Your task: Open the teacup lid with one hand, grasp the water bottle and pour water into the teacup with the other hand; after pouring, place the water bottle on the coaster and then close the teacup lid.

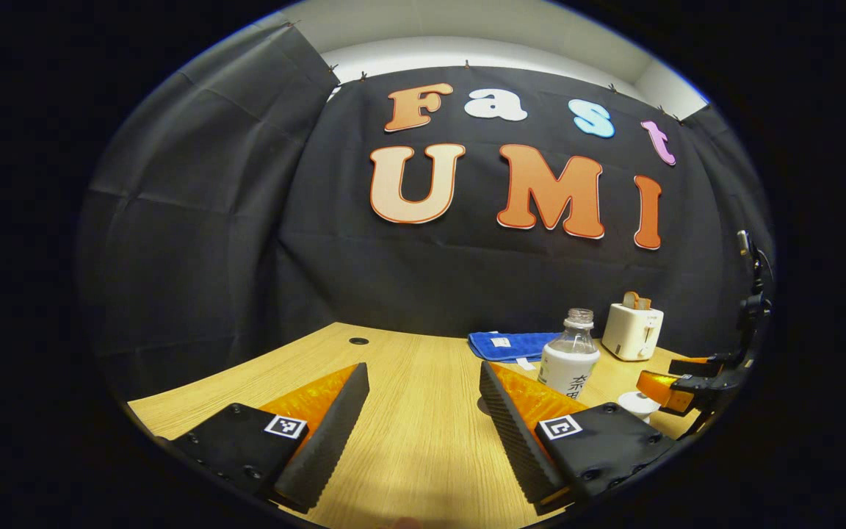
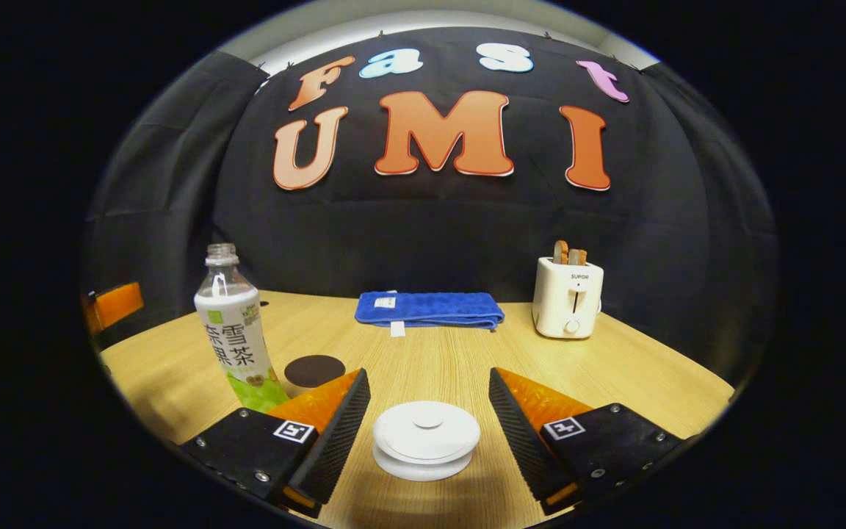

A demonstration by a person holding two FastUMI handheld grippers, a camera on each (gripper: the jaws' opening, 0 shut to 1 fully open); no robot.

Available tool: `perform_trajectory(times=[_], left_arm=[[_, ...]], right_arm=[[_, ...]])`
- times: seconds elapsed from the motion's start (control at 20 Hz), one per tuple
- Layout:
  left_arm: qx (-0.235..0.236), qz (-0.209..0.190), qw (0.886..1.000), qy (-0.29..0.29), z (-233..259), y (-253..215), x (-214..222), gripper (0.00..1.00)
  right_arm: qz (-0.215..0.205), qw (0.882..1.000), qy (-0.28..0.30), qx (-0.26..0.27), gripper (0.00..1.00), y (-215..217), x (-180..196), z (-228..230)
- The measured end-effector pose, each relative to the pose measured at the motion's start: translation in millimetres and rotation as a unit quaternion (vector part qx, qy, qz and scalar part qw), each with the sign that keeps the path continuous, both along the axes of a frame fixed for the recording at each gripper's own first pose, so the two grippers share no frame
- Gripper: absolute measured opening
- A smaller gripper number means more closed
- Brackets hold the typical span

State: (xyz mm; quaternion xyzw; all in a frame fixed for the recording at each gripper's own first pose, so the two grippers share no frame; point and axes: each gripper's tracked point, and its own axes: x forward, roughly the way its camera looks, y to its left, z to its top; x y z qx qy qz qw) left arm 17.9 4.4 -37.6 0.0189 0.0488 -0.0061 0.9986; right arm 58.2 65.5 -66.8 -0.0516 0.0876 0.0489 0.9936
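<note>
White teacup lid (image 2: 427, 431) sits on its cup between the spread, empty fingers of the right gripper (image 2: 429, 419) — lid-opening step in hand, calling for closure on the lid — while the water bottle (image 2: 236, 330) stands at ten o'clock, the left gripper (image 1: 423, 419) likewise agape over bare table (image 1: 408, 441).

Blue towel (image 2: 429, 309), toaster (image 2: 568, 297), table (image 2: 636, 375).

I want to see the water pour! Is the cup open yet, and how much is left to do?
Not yet. Nothing looks done: the lid sits on the teacup, between the open right gripper fingers, so lifting it seems next. The open left gripper holds nothing, and the uncapped water bottle stands beside the dark coaster. Pouring, parking the bottle and closing all remain.
</note>
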Motion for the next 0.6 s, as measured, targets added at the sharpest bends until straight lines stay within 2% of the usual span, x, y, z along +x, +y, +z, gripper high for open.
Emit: perform_trajectory(times=[0.2, 0.45, 0.5, 0.6], left_arm=[[-0.002, 0.006, 1.0, 0.001, -1.4, 5.9, 1.3, 0.99], [-0.003, 0.012, 1.0, 0.006, -6.2, 10.9, 1.8, 0.99], [-0.004, 0.012, 1.0, 0.007, -6.4, 11.2, 2.1, 0.99], [-0.003, 0.013, 1.0, 0.007, -7.6, 12.1, 2.5, 0.99]], right_arm=[[-0.007, 1.0, 0.027, -0.003, 0.82, -0.7, 7.7, -18.1], [-0.009, 1.0, 0.027, -0.009, 0.61, 2.0, 10.7, -21.6], [-0.009, 0.999, 0.03, -0.009, 0.5, 3.0, 10.9, -24.1], [-0.009, 0.999, 0.035, -0.008, 0.42, 4.0, 12.1, -28.0]])
